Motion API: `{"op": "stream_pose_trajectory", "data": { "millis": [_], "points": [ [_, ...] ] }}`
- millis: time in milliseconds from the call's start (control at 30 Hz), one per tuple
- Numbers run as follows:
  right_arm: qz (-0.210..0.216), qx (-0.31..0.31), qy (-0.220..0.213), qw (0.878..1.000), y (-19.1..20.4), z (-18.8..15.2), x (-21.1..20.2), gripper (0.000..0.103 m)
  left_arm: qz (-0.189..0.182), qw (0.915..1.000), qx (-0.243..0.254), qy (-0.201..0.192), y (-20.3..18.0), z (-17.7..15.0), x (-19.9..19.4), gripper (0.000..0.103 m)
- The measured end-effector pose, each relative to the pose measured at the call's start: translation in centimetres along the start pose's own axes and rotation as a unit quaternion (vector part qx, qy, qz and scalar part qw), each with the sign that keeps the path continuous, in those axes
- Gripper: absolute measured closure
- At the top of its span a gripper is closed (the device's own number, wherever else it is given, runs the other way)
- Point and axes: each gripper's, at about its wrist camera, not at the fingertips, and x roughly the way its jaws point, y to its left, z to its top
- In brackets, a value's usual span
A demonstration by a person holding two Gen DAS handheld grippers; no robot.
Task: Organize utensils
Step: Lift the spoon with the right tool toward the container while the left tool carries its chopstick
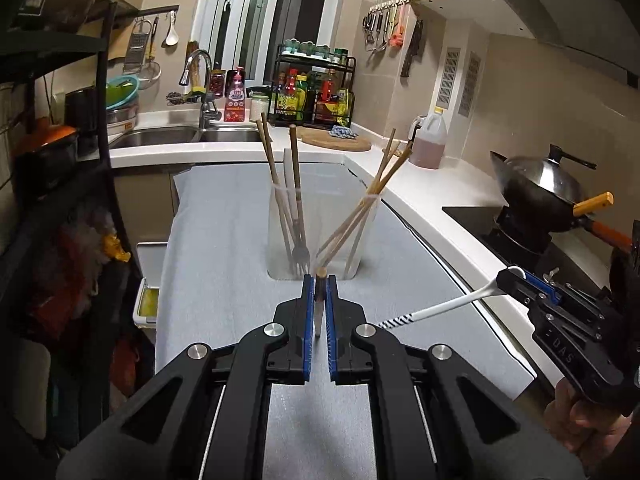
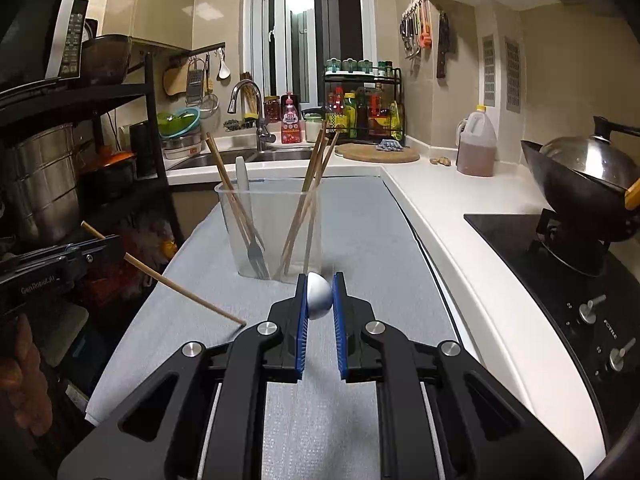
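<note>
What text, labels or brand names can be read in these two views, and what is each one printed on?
"GenRobot.AI": on the side of the left gripper, seen from the right wrist view.
"DAS": partial lettering on the body of the right gripper, seen from the left wrist view.
"FOTILE": on the stove control panel beside the knobs.
Pink bottle by the sink: label too small to read.
Sauce bottles on the rack: labels too blurred.

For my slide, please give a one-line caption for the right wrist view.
Right gripper holds a white spoon before the clear cup; left gripper holds a chopstick.
</note>
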Motion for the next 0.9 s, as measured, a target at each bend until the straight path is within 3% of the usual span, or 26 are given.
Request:
{"op": "stream_pose_trajectory", "data": {
  "millis": [233, 900],
  "points": [
    [0.011, -0.015, 0.002, 1.0, 0.3, 2.5, 1.2, 0.091, 0.0, 1.0, 0.007, 0.002, -0.3, 2.2, 0.5, 0.097],
    [0.025, -0.047, 0.05, 0.997, 0.4, 6.9, 4.5, 0.091, 0.013, 0.9974, 0.022, 0.067, 0.0, 7.0, 2.9, 0.097]
  ]
}}
